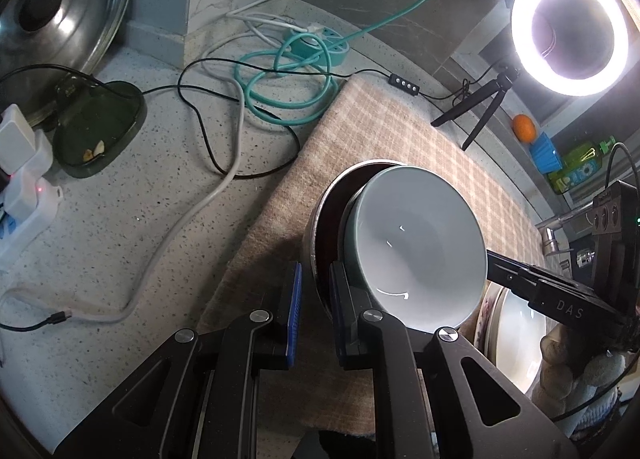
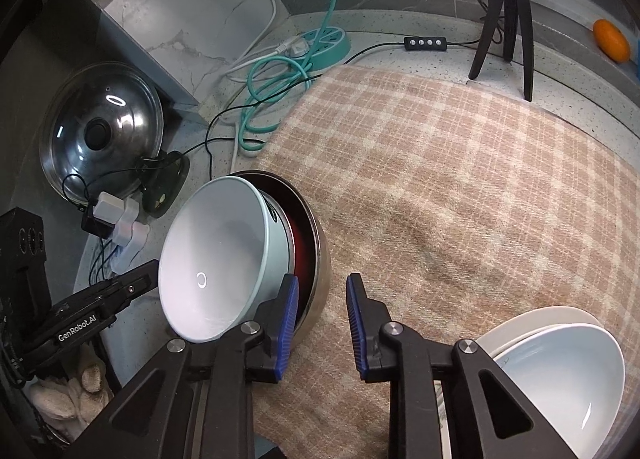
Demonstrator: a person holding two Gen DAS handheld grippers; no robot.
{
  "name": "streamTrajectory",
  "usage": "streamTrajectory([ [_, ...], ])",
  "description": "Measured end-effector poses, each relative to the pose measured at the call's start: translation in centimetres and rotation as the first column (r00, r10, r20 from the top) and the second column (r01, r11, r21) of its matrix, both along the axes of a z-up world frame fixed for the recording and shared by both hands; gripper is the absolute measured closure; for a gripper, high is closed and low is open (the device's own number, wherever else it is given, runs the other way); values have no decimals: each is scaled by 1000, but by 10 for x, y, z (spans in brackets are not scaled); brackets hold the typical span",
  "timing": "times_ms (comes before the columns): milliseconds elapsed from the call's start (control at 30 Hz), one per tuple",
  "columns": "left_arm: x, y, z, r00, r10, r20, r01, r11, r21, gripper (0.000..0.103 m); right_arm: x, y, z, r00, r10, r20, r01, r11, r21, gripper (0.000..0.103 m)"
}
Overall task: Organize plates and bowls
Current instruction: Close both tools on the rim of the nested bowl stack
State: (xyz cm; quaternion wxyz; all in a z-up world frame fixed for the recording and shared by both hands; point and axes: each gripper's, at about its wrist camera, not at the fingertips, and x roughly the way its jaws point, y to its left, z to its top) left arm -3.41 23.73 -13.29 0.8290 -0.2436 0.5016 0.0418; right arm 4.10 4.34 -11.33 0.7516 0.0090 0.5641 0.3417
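A pale blue bowl (image 1: 416, 247) leans tilted inside a steel bowl with a dark red inside (image 1: 320, 227) on the plaid cloth (image 1: 380, 139). Both show in the right wrist view, the blue bowl (image 2: 216, 259) and the steel bowl (image 2: 316, 259). My left gripper (image 1: 316, 299) is open, its jaws on either side of the steel bowl's near rim, not closed on it. My right gripper (image 2: 322, 323) is open, its left finger inside the steel bowl's rim, its right finger outside. A stack of white plates and a bowl (image 2: 560, 371) lies at lower right.
Teal and white cables and a round power strip (image 2: 324, 43) lie behind the cloth. A glass pot lid (image 2: 100, 131) leans at the left with a dark green dish (image 1: 100, 127) and chargers. A ring light (image 1: 568, 27) on a tripod (image 2: 508, 11) and an orange (image 2: 610, 39) stand behind.
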Motion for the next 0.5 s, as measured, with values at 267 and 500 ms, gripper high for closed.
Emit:
streamTrajectory([
  [267, 5, 2, -7, 1000, 0, -18, -1, 1000, -29, 91, 2, 5, -5, 1000, 9, -6, -9, 1000, -12, 87],
  [500, 10, 1, -13, 1000, -6, -28, 5, 999, -38, 93, 8, 10, -13, 999, 5, -34, -5, 1000, -20, 90],
])
